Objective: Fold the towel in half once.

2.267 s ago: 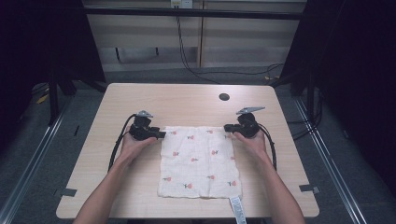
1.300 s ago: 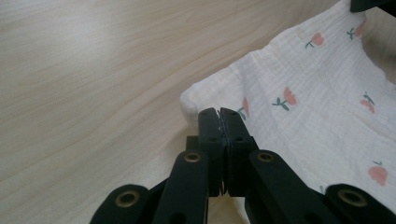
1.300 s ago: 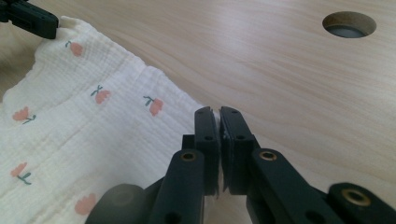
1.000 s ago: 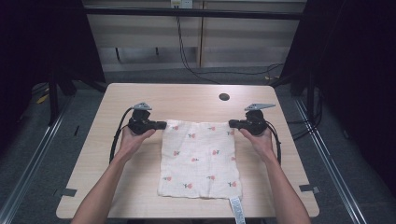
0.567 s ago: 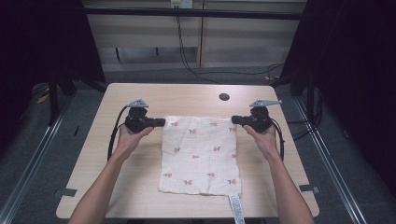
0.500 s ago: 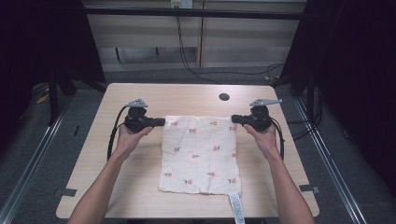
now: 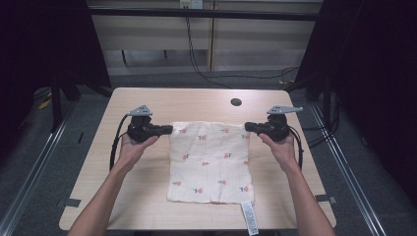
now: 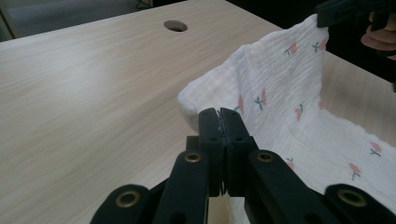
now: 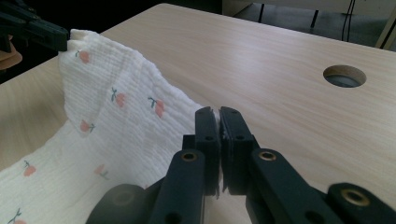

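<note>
— Jaws first: how do they stand?

— Left gripper (image 7: 166, 130) is clamped on the far left corner of the cloth (image 7: 210, 162); its own view shows the jaws pressed together with white fabric pinched between them. Right gripper (image 7: 248, 127) is likewise closed on the far right corner.

— Which way does the cloth lie from them?

— It spans the gap between the two tips, its far edge running straight from one gripper to the other and raised off the wood. From that edge it falls away toward the person, the near part lying flat, a label (image 7: 249, 217) at the near right corner. Each hand is nearest its own corner; neither is favoured.

— So the next move?

— My guess: both lift or carry together along that shared edge.

— Surface and room?

— Pale wooden table (image 7: 98, 167), with a cable hole (image 7: 236, 102) beyond the grippers. Dark surroundings, cables on the floor behind.
</note>
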